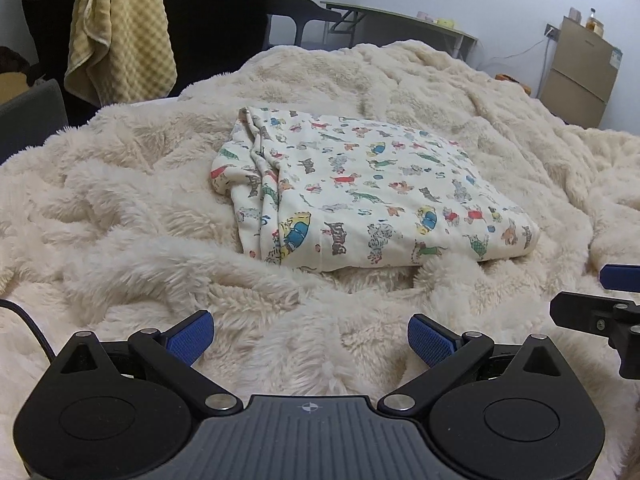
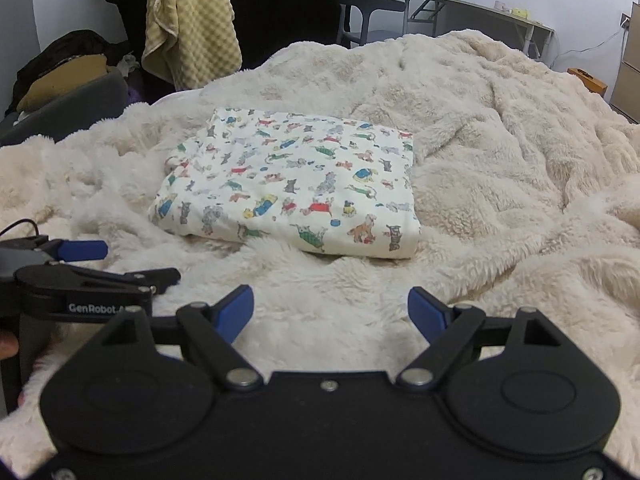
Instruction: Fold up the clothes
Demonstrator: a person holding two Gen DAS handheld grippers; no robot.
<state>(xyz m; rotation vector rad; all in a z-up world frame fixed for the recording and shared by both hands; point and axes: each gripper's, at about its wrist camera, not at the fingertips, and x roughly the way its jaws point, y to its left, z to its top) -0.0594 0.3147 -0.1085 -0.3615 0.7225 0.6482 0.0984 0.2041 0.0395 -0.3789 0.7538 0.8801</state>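
Nearest, the left gripper (image 1: pixel 311 340) and right gripper (image 2: pixel 331 310) are being held wide apart, empty, above the fluffy blanket (image 1: pixel 120 208). Farther off, the folded dog-print garment (image 2: pixel 292 184) is lying on the blanket.

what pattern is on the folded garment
Cream with small multicoloured cartoon dogs, clearest in the right wrist view: folded garment.

The folded garment (image 1: pixel 372 192) is cream white, printed all over with small dogs in red, green, blue and yellow coats. The fluffy blanket (image 1: pixel 140 220) under it is pale cream. A hanging towel (image 1: pixel 120 28) is yellow with a waffle check. Both grippers are black with blue pads (image 2: pixel 236 312).
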